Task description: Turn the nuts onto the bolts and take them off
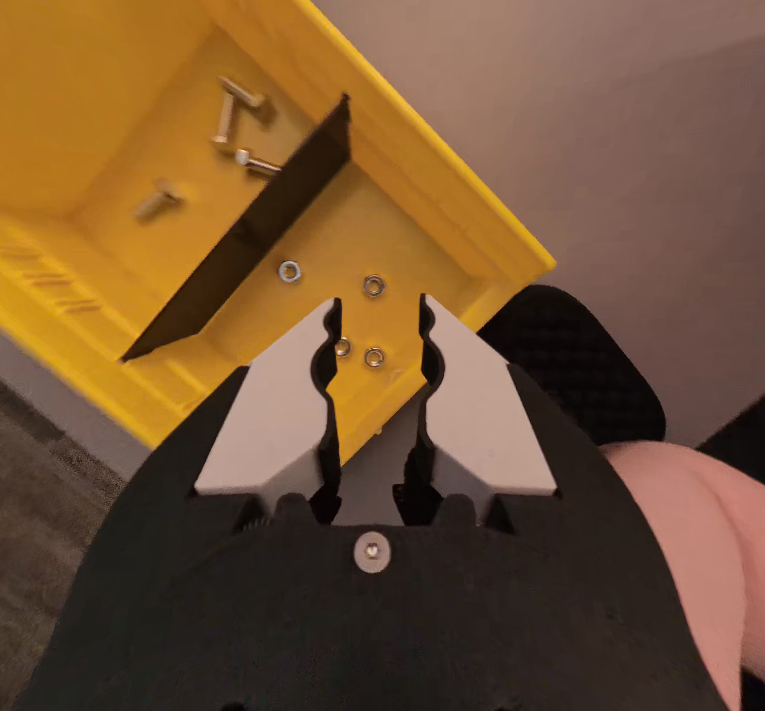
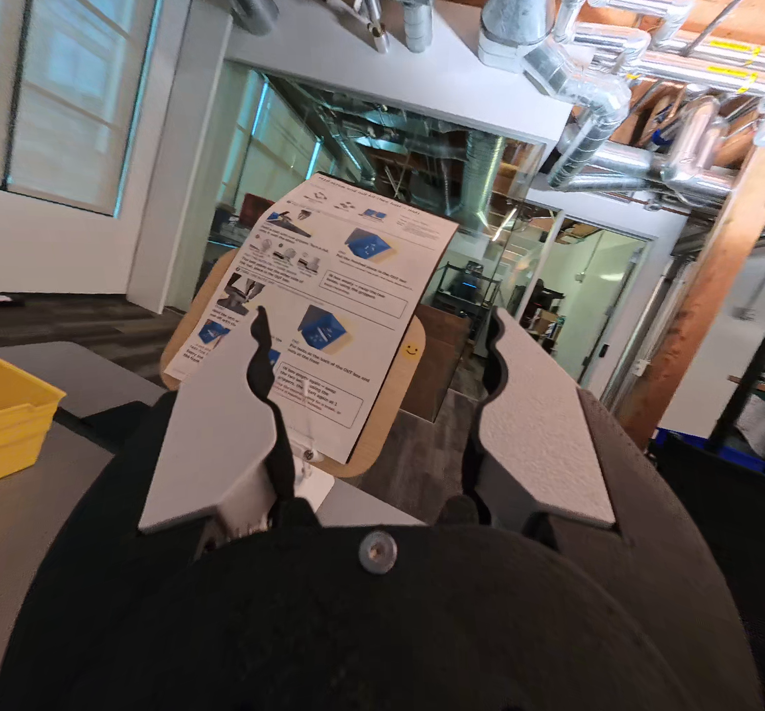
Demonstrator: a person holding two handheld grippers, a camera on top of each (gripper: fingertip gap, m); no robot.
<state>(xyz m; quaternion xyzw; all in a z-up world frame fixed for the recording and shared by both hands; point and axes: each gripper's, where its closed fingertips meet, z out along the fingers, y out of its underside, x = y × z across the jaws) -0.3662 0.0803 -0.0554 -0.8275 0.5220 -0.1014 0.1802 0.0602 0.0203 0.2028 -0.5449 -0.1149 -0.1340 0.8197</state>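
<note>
Both grippers stand with their jaws spread and nothing between them: the left gripper (image 1: 381, 302) hangs over a yellow bin (image 1: 414, 144), while the right gripper (image 2: 374, 314) is raised off the table (image 2: 95, 372) and faces across the room. From the right wrist view a printed instruction sheet (image 2: 331, 302) stands on a light wooden board (image 2: 397, 397) straight ahead, with silver ducts (image 2: 579, 53) along the ceiling, a large window (image 2: 78, 74) to the side, and a corner of the yellow bin (image 2: 20, 413) on the grey table at the edge. In the left wrist view the bin lies tilted across the frame and a black divider (image 1: 256, 231) splits it into two compartments. Four bolts (image 1: 225, 119) lie loose in the farther compartment, blurred, two of them crossing near the divider. Four nuts (image 1: 374, 286) rest flat on the floor of the nearer compartment, apart from one another; one nut (image 1: 342, 346) sits partly hidden behind the left finger (image 1: 285, 397) of that gripper, and another (image 1: 374, 356) shows in the gap between the fingers. A dark mesh chair back (image 1: 571, 364) and part of the person's arm (image 1: 683, 525) show beside the bin.
</note>
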